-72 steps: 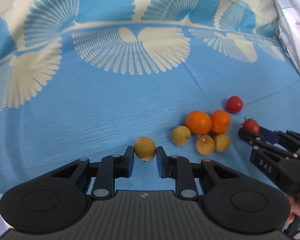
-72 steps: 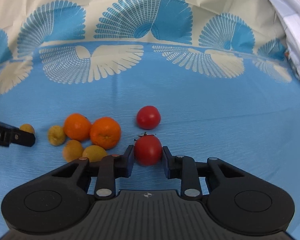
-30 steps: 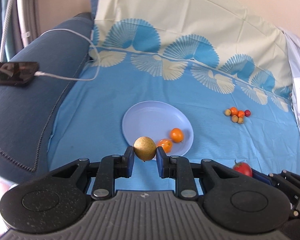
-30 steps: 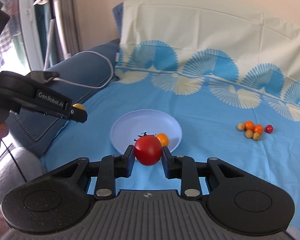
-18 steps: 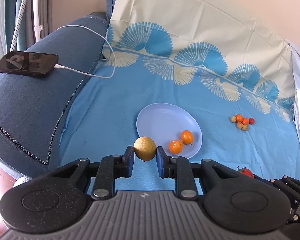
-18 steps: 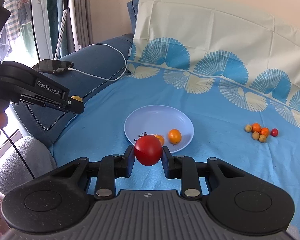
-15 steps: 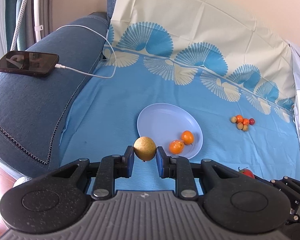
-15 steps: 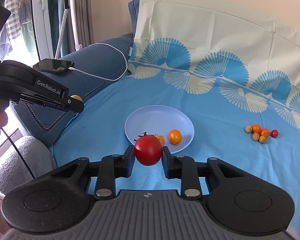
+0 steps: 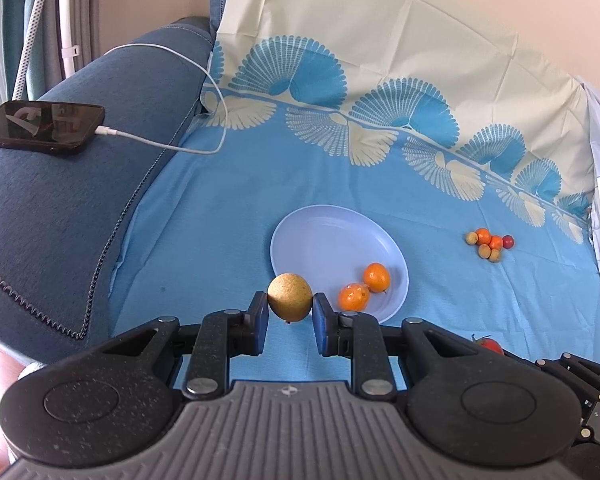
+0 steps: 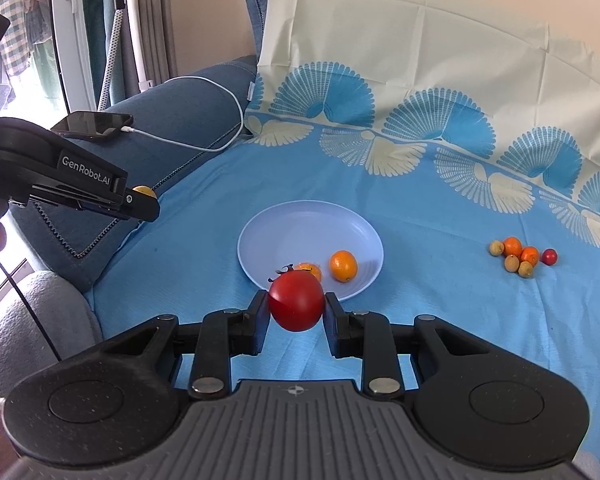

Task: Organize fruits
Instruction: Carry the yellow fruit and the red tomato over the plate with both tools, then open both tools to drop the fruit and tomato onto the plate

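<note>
My left gripper (image 9: 290, 317) is clamped on a speckled yellow-brown fruit (image 9: 290, 297), its blue pads pressing both sides, and I hold it in the air just short of the near rim of the pale blue plate (image 9: 320, 228). My right gripper (image 10: 296, 322) is closed the same way on a red tomato (image 10: 296, 300) with its green stem on top, also held above the plate's near edge. Two oranges (image 10: 343, 265) lie in the near part of the plate, side by side. Well off to the right, on the blue patterned cloth (image 9: 220, 216), sits a small cluster of fruits (image 10: 522, 257). Far left, a phone (image 9: 40, 127) with a white cable (image 9: 172, 146) rests on the sofa arm.
</note>
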`<state>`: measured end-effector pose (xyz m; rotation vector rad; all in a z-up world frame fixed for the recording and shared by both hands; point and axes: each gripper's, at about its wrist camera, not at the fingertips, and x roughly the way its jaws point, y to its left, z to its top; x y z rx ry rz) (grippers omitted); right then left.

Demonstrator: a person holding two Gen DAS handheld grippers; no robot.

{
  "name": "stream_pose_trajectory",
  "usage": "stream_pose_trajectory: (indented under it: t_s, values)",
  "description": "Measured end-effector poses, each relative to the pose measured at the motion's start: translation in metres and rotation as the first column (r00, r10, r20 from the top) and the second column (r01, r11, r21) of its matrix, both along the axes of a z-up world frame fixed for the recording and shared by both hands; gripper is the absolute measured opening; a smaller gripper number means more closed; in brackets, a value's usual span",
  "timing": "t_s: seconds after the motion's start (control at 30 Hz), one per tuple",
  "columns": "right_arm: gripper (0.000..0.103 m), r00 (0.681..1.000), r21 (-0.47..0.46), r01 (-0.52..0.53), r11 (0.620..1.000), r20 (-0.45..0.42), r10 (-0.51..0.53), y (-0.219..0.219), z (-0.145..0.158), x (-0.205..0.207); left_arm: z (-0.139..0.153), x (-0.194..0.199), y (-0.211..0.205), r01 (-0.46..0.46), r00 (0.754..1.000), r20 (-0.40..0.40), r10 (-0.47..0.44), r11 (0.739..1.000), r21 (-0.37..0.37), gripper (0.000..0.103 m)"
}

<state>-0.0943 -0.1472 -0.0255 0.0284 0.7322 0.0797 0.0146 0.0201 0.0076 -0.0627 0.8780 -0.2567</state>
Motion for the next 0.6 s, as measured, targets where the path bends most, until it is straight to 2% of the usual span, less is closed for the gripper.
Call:
stream_pose_trajectory:
  t_s: [0.33, 0.6]
  values:
    - [0.030, 1.000, 0.004, 0.012, 1.000, -0.011, -0.012, -0.012, -0.013, 0.033, -0.010, 0.034, -0.023, 0.025, 1.000, -0.012, -0.025, 1.000, 0.015, 0.026]
    - [0.030, 0.998, 0.008, 0.040, 0.999, -0.043, -0.040, -0.025, -0.036, 0.071, -0.038, 0.067, -0.051, 0.054, 0.997, -0.063, -0.051, 0.997, 0.055, 0.026]
